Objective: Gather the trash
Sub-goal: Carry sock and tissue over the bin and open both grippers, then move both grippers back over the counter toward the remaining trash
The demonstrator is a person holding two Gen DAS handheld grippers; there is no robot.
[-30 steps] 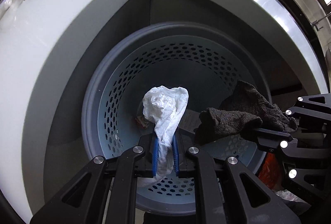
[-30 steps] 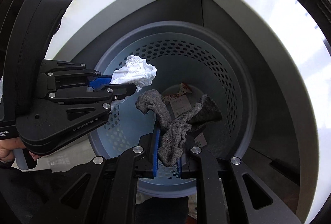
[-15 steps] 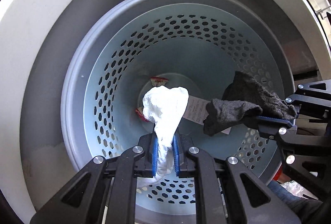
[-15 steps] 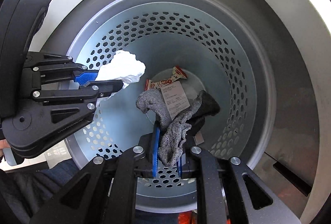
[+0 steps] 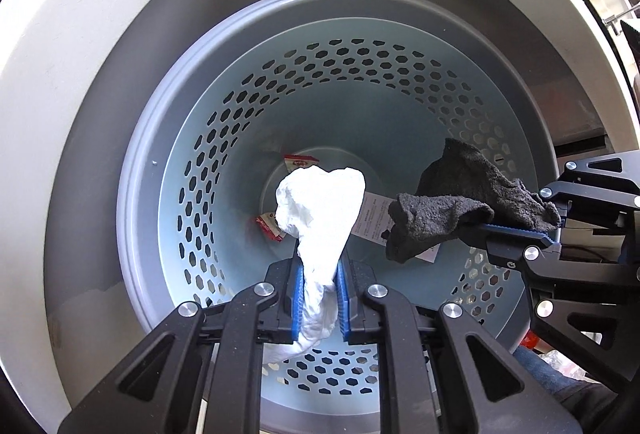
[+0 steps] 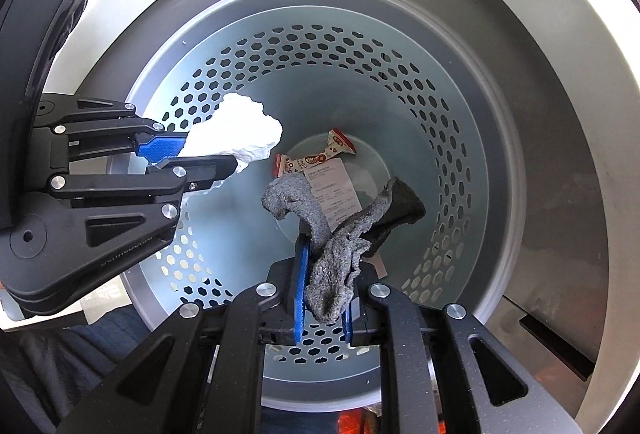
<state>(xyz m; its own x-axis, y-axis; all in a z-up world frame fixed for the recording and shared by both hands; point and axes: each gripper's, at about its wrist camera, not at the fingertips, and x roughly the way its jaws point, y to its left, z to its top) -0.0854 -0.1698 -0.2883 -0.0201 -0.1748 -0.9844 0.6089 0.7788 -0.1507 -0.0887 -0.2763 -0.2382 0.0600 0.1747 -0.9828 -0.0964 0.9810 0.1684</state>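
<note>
While the left claw [image 5: 319, 280] pinches white plastic [image 5: 320, 201] and the right claw [image 6: 323, 284] a grey sock [image 6: 336, 234], both overhang the bin [image 5: 168, 161].

right gripper [image 6: 322, 288] clamped on grey sock [image 6: 340, 234], blue pads either side, sock hanging over open mouth of perforated grey bin [image 6: 472, 137]. left gripper [image 6: 200, 155] enters from left, pinching crumpled white tissue [image 6: 240, 131] above bin. bin floor holds a receipt [image 6: 332, 189] and red-white snack wrappers [image 6: 316, 155], wrappers touching receipt's top edge.
</note>
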